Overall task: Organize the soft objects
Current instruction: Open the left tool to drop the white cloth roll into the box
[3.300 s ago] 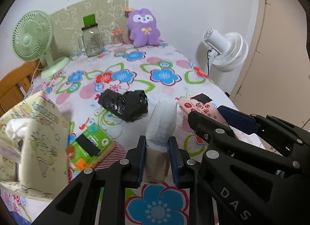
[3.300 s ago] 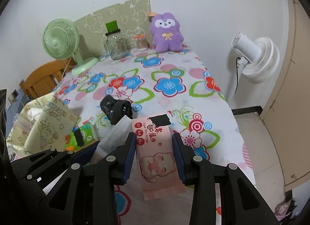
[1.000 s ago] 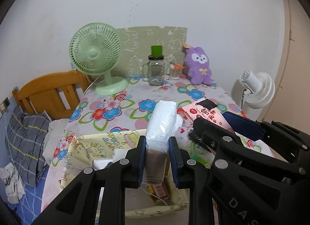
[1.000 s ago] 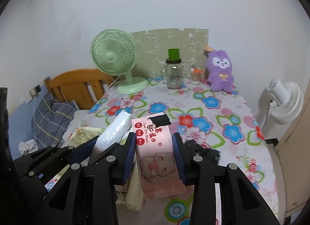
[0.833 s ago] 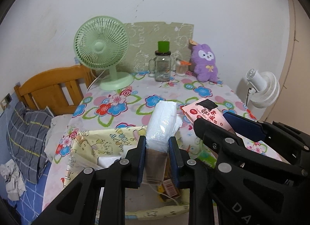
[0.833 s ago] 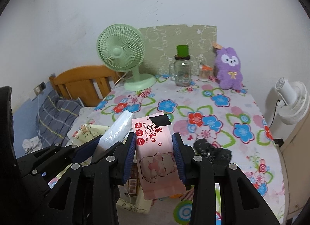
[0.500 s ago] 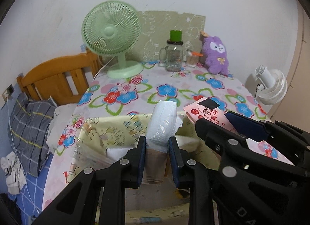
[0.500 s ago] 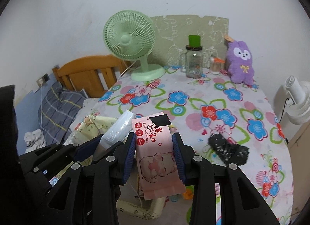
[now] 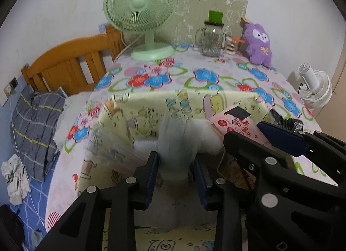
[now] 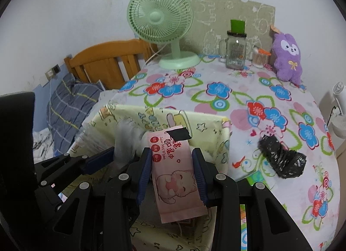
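My left gripper (image 9: 177,173) hangs over the open yellow cartoon-print fabric box (image 9: 151,108). Its jaws are opening, and the white tissue pack (image 9: 177,143) between them is blurred and slipping down into the box, no longer pinched. Beside it, my right gripper (image 10: 172,171) is shut on a pink wet-wipes pack (image 10: 175,186) with a cat drawing, held above the same box (image 10: 207,130). The wipes pack (image 9: 235,125) also shows at the right of the left wrist view.
A crumpled black bag (image 10: 281,158) lies on the flowered tablecloth right of the box. At the back stand a green fan (image 10: 160,17), a glass jar (image 10: 235,50) and a purple plush (image 10: 287,56). A wooden bed headboard (image 9: 64,65) is on the left.
Both grippers have come down and closer over the yellow box. The left jaws have widened, and the white pack, gripped firmly before, now blurs downward between them. The right grip is unchanged.
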`<state>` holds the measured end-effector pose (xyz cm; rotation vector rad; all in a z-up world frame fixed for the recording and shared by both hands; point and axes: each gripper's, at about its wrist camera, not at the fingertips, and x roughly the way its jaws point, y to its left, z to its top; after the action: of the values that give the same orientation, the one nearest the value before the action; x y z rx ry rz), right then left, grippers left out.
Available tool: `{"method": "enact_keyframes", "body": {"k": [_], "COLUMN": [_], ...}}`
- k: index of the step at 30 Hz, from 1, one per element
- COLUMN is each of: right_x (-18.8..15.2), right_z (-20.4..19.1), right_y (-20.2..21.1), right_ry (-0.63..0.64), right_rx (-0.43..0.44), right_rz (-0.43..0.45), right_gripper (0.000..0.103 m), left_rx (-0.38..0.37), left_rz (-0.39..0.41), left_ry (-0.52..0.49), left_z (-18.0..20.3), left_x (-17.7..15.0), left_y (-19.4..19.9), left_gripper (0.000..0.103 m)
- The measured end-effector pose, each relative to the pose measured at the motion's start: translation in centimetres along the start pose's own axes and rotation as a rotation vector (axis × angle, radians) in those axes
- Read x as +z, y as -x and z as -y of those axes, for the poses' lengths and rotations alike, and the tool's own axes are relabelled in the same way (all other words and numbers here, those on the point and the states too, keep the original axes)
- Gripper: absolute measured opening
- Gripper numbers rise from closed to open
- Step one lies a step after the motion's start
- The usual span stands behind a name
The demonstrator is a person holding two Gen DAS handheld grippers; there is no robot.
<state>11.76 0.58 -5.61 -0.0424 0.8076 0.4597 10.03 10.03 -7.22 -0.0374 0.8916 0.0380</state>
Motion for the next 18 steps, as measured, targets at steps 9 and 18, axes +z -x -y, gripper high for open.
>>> {"method": "enact_keyframes", "body": {"k": [9,18], "right_x": [-0.2,-0.1], "right_z": [-0.5,-0.9], "right_y": [-1.2,-1.9], "right_ry": [0.005,0.007], "right_rx": [0.002,0.014], "right_rz": [-0.024,-0.039], "right_gripper": [0.041,0.044], "left_rx": [-0.020,-0.034], "left_rz": [-0.028,-0.027], "left_ry": [0.002,-0.040], "left_z": [-0.8,-1.3], "left_x": [-0.3,0.3], "left_y": [-1.7,-2.4], "left_gripper": [0.044,0.048]}}
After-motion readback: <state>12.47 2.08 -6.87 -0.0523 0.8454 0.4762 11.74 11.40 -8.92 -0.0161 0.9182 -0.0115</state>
